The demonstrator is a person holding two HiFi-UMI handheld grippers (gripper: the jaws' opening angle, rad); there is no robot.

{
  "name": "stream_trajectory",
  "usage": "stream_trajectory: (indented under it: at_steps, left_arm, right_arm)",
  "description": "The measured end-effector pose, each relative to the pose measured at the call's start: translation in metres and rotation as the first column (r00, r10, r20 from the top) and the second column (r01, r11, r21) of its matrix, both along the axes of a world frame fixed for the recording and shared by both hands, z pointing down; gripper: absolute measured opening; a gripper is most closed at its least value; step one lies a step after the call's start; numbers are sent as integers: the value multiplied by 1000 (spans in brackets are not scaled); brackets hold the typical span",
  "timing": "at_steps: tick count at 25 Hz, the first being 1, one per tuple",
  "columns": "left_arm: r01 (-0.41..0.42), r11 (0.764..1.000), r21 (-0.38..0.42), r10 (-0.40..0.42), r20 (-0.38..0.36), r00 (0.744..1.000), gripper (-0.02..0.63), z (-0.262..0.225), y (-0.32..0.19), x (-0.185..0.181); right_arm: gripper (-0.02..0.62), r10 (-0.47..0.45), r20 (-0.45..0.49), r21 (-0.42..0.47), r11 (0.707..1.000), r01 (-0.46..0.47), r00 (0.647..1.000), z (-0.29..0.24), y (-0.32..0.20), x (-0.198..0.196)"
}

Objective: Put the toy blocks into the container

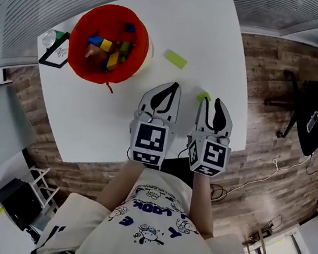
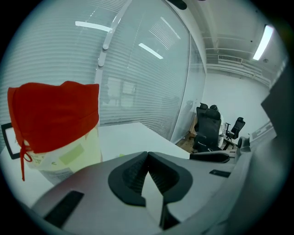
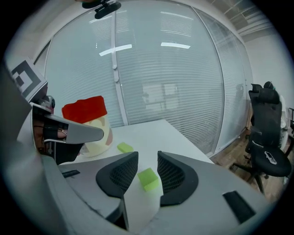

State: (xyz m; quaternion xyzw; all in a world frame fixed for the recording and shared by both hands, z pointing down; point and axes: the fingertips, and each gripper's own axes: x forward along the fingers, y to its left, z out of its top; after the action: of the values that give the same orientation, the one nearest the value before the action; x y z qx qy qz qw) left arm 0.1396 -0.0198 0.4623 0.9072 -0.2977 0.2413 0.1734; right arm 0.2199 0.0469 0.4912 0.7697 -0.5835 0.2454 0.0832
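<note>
Shirt [image 1: 151, 222] fills the bottom of the head view; just above it, both grippers sit over the near edge of the table [image 1: 101, 121].

Step in hand: picking the cube [image 3: 148, 179] — small, green, lying on the table right of centre. Right gripper [image 3: 147, 156] is partly open with the cube between its jaws. A sliver of gap shows on each side, so the pads aren't pressing, as far as the wide-angle view lets me judge. Left gripper [image 2: 147, 153] is closed with nothing in it, just beside the right one.

Next move, my read: close the right jaws square on the cube, lift, carry to upper left, release over the bucket [image 1: 78, 53]. The cube looks light and hard-edged, so the grip should hold if centred.

Bucket: red liner, upper left of the table, upright, already holding a heap of blocks [image 1: 106, 48] — blue, yellow, green and orange visible. Looks like room left on top. One more green block [image 1: 175, 59] lies loose between bucket and cube, apart from both. That leaves two pieces outside.
</note>
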Motion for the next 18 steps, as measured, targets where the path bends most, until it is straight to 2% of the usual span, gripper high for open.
stream_trajectory:
  at_steps: [18]
  left_arm:
    - [6, 997, -75, -3, 30, 1000, 32, 29, -1, 5]
  right_arm:
    - [185, -94, 34, -94, 991, 97, 995, 36, -7, -7]
